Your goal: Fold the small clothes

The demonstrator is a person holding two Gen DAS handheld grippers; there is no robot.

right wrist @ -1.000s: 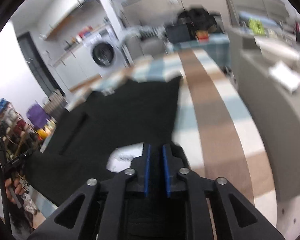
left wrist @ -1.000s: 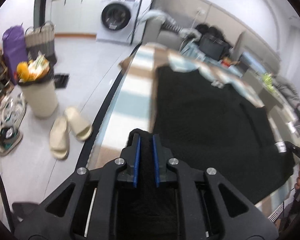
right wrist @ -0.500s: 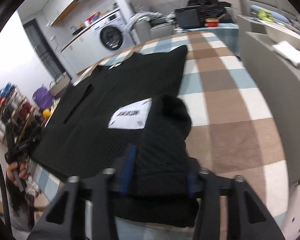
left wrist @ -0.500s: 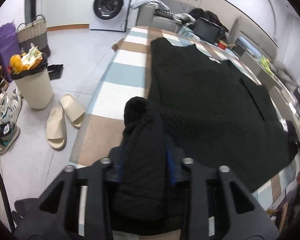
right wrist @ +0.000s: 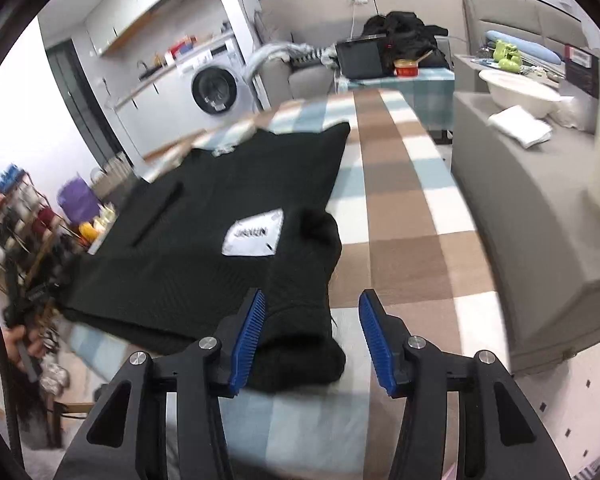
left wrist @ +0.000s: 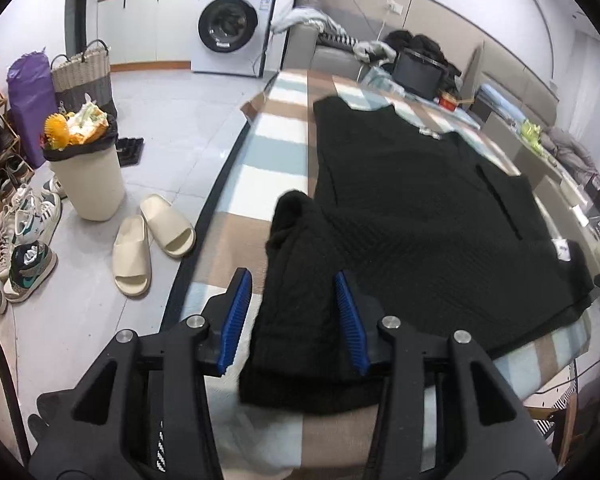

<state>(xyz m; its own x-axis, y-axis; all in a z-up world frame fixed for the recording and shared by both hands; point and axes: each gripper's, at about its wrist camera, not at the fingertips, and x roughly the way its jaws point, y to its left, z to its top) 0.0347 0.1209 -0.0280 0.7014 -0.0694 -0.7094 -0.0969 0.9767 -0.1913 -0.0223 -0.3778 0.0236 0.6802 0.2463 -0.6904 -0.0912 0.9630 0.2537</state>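
Note:
A black knit garment (left wrist: 420, 208) lies spread flat on a checked brown, blue and white cloth (left wrist: 276, 148). It also shows in the right wrist view (right wrist: 204, 216), with a white label (right wrist: 252, 233) on it. My left gripper (left wrist: 296, 316) is open, its blue pads on either side of a bunched black sleeve (left wrist: 300, 288) that rests on the cloth. My right gripper (right wrist: 314, 336) is open over the other bunched sleeve (right wrist: 300, 288), which lies by its left pad.
Left of the table on the floor stand a full bin (left wrist: 86, 172), beige slippers (left wrist: 152, 240), sneakers (left wrist: 24, 240) and a basket (left wrist: 82, 76). A washing machine (left wrist: 232, 28) stands behind. A grey sofa (right wrist: 540, 208) lies right of the table.
Both grippers were shut on the sleeves one second ago. They have since opened and let the sleeves drop onto the cloth, and drawn back a little.

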